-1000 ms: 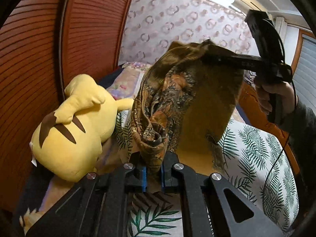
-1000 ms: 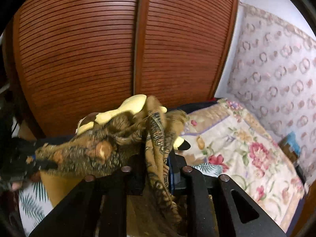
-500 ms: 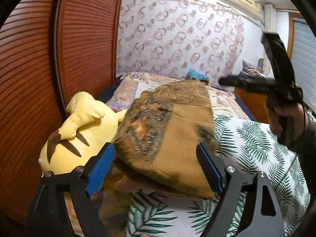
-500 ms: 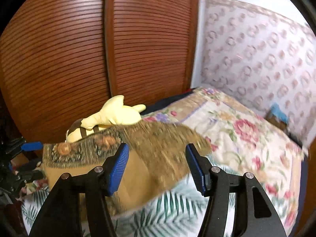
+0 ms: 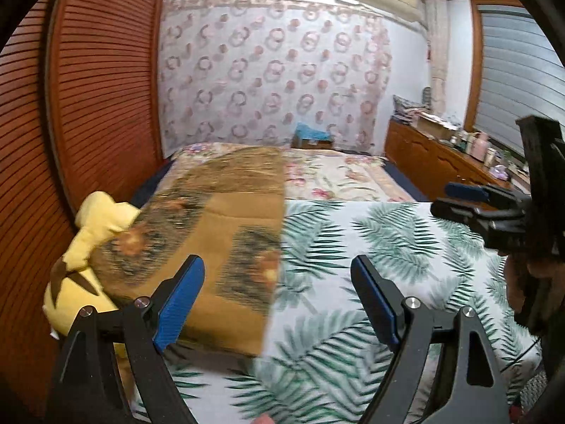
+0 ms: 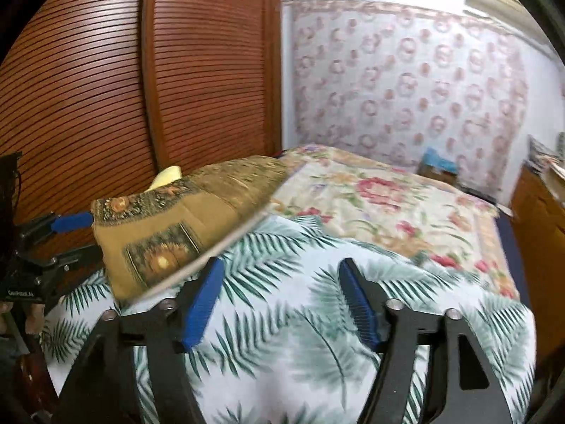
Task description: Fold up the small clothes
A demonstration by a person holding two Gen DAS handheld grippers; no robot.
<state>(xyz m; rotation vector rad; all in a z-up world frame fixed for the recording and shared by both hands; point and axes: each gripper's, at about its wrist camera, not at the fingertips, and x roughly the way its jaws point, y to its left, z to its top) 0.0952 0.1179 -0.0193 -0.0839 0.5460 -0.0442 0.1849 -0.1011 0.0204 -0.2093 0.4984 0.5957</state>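
We see the cloth [image 5: 219, 233] lying folded on the bed [image 5: 370, 247] against a plush toy [image 5: 88, 233], our left gripper [image 5: 279, 300] wide and empty, our right gripper [image 6: 279, 304] opening on nothing, further folds perhaps remaining.

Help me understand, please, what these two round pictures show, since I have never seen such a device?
A person holds a two-finger tool in each hand, each carrying a wide-angle camera looking along its fingers. One picture is from the left gripper, one from the right gripper, whose jaws are opening. On the leaf-print bed cover lies a folded brown patterned cloth, leaning partly on a yellow plush toy. Neither tool holds anything. The other tool shows at each picture's edge.
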